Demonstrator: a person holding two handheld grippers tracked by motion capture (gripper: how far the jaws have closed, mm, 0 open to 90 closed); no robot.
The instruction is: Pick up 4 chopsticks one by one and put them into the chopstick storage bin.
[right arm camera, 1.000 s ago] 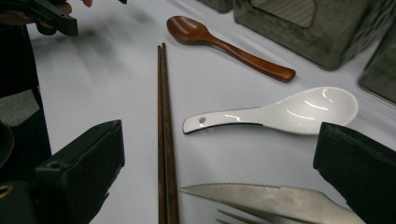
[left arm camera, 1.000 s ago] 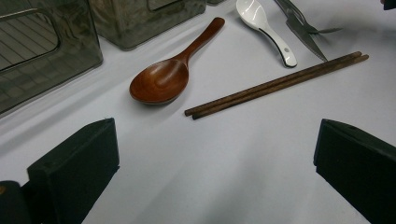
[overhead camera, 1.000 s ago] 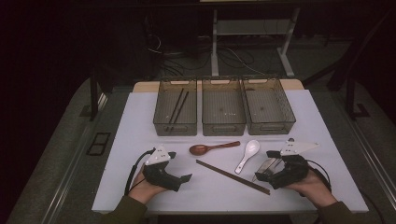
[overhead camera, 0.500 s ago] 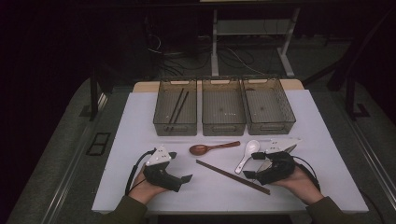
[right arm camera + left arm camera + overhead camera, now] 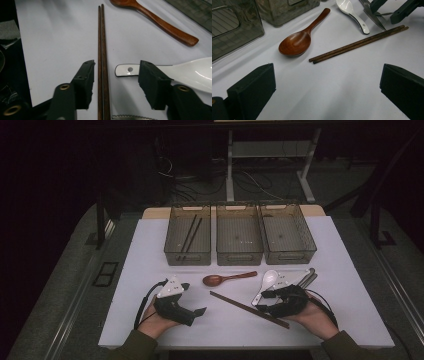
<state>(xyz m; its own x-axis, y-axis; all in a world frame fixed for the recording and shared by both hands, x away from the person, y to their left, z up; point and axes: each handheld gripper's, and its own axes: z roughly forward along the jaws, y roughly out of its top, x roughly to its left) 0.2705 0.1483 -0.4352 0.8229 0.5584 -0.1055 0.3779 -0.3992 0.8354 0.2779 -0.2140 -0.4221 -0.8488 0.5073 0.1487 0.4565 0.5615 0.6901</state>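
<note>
The pair of dark brown wooden chopsticks (image 5: 102,50) lies side by side on the white table (image 5: 350,285), between the jaws of the right gripper (image 5: 115,75). These jaws have just been closing, half-wide now, pads not yet pressing. Thin, stiff and light, the sticks would likely roll or split apart; pinching both together near their end seems safest. A white ceramic spoon (image 5: 190,72) lies just beside, a brown wooden spoon (image 5: 299,41) farther off. The left gripper (image 5: 327,82) rests wide and empty.
</note>
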